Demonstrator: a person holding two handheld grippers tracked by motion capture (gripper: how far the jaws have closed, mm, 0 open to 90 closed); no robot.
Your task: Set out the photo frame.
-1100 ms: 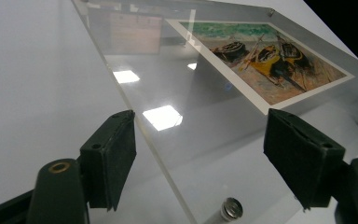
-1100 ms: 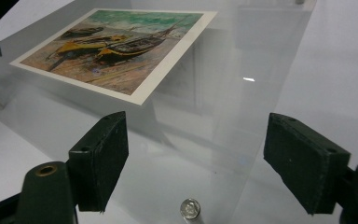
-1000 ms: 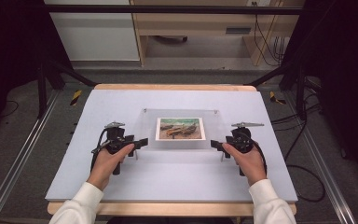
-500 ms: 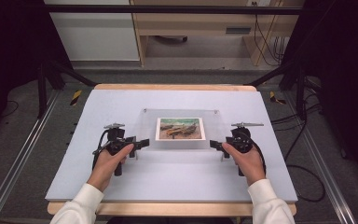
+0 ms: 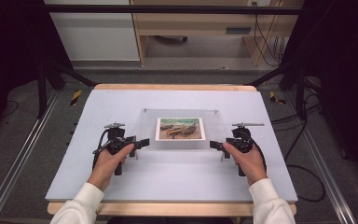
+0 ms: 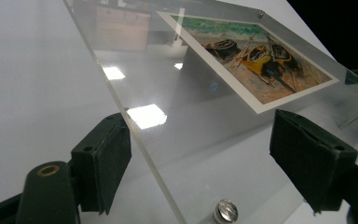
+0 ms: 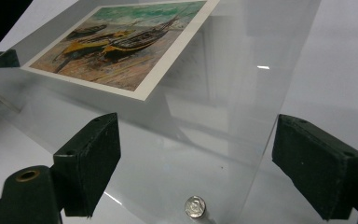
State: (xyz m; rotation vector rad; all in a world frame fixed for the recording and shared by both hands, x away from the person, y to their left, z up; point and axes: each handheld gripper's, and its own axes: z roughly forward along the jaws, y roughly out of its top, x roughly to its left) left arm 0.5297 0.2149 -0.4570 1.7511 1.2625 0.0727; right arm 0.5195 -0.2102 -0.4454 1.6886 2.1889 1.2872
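Since half a second ago both grippers have edged slightly inward toward the frame's near corners. One clear acrylic photo frame [image 5: 181, 129] lies flat at the white worktop's [image 5: 121, 102] middle, holding one print of beached boats [image 5: 180, 128]; round screws pin its corners. Two hands, palms down, aim the left gripper [image 5: 141, 143] and right gripper [image 5: 214, 145] at it, jaws spread wide, straddling its corners, clasping nothing.

The counter [image 5: 121, 100] has a pale grey top with a wooden edge along its far side. Beyond it stands a light wooden desk [image 5: 200, 28], and beside that a white cabinet [image 5: 93, 35]. Black cables [image 5: 303, 161] trail across the grey floor [image 5: 23, 140] at the right.
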